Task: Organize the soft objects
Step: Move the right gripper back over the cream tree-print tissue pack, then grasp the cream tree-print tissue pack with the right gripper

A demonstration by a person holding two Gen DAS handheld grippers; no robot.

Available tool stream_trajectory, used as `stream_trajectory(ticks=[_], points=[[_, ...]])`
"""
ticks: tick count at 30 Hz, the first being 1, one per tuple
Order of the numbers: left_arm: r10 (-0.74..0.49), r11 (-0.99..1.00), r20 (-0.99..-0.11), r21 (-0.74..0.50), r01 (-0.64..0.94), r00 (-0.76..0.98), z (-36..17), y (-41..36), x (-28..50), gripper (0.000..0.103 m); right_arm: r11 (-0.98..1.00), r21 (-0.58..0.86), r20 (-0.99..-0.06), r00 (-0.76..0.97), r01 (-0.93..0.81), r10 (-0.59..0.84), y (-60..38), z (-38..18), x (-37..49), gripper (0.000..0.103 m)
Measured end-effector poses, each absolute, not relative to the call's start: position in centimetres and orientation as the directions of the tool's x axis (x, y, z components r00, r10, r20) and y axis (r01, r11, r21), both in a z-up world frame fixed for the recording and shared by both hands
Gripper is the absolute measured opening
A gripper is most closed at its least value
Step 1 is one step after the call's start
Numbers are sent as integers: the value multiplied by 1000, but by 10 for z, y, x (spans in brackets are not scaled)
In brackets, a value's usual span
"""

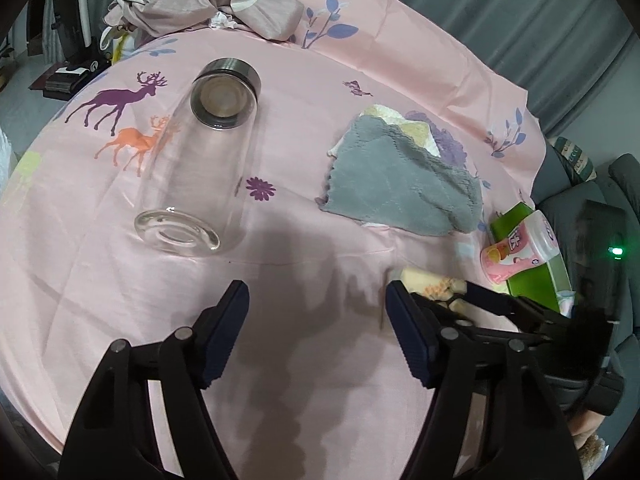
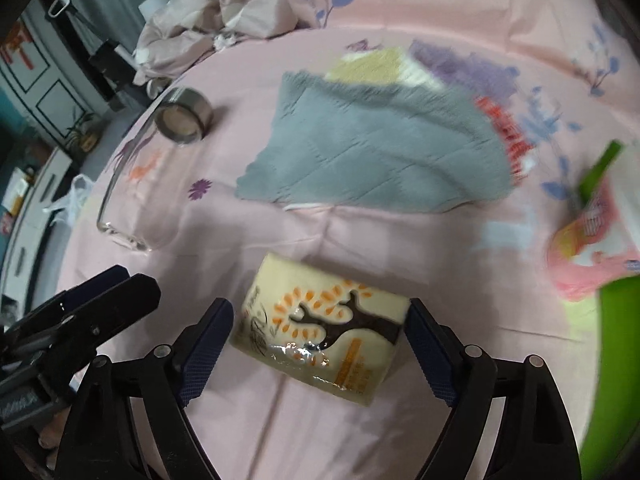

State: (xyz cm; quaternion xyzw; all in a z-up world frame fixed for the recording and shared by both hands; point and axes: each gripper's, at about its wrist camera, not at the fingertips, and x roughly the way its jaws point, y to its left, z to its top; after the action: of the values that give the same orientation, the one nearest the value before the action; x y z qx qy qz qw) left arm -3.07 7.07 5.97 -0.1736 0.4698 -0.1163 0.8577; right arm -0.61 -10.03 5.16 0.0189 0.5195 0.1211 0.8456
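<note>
Two grippers: both are seen over a pink printed sheet [image 1: 320, 240] that covers the surface.
Left gripper [image 1: 316, 324]: its fingers are spread apart, and nothing but bare sheet and shadow is seen between them.
Right gripper [image 2: 320, 340]: its fingers are released and set wide, one on each side of a tissue pack [image 2: 320, 336]; whether the pads touch the pack's ends cannot be told, and no squeeze is seen in the wrapper.
Tissue pack: a cream soft pack with an orange-leaved tree print, lying flat on the sheet between the right fingers; in the left view only its corner [image 1: 432, 286] is seen, just beyond the right-hand finger of the left gripper.
Grey cloth [image 2: 368, 152]: spread flat ahead of the right fingers, well beyond the tissue pack; in the left view it [image 1: 400, 188] lies ahead and to the right of the left fingers.
Yellow-and-white cloth [image 1: 404, 124]: partly covered by the grey cloth, its far edge showing behind it.
Glass bottle [image 1: 196, 168]: a clear bottle with a metal cap, laid on its side ahead and to the left of the left fingers, base toward them.
Pink packet [image 1: 516, 250]: seen to the right of the right fingers, resting against a green box [image 1: 532, 276]; blurred in the right view.
Crumpled fabric [image 1: 208, 0]: a pale heap at the far edge of the sheet, well apart from both pairs of fingers.
</note>
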Motion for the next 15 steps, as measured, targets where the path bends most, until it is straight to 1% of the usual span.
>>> stream_trajectory(ticks=[4,7,11,12,15], points=[[-415,892,-747,-446,71,519,59,65,-31,69,969,209,-859,448,-134,248,-120,66,-11,88],[-455,876,-738,-472,100,499,56,56,-30,69,958,274,-841,463,-80,279,-134,74,-12,88],[-477,872,-749,-470,138,460,47,35,-31,69,896,444,-814,412,-16,410,-147,65,-7,88],[-480,871,-752,-468,147,451,45,31,-31,69,888,459,-814,398,-6,423,-147,61,-4,88],[-483,872,-756,-459,169,443,41,20,-31,69,899,437,-835,382,21,396,-142,50,-2,86]])
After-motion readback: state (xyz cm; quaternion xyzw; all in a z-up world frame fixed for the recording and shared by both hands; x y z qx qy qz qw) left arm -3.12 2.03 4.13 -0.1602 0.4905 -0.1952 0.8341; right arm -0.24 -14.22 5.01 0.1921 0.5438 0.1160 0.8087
